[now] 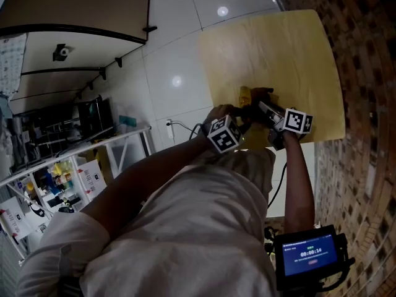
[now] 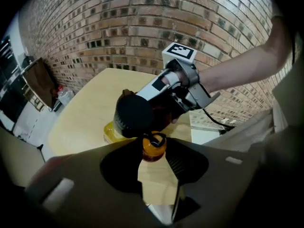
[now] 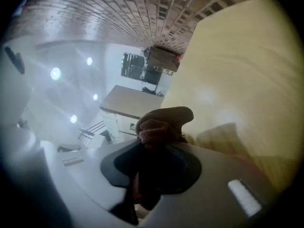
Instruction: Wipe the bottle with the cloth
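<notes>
The left gripper [image 2: 154, 140] is closed on a small orange bottle [image 2: 154, 149], which sits just at the tips of its jaws, above the counter [image 2: 85, 118]. The right gripper [image 3: 159, 144] is pinching a dark brown cloth [image 3: 164, 120]; a bunch of it stands out in front of the jaws. The two grippers are very near to each other over the counter's near edge.

The first danger, I think, is the bottle. It is held only at the jaw tips, so a strong push from the cloth could turn it or press it out of the grip, and then it would fall on the counter (or past the edge, which is close). The second danger is the cloth: if it rubs hard, it may be pulled out from the right jaws. Also the grippers themselves may knock together, because so little room is between them.
</notes>
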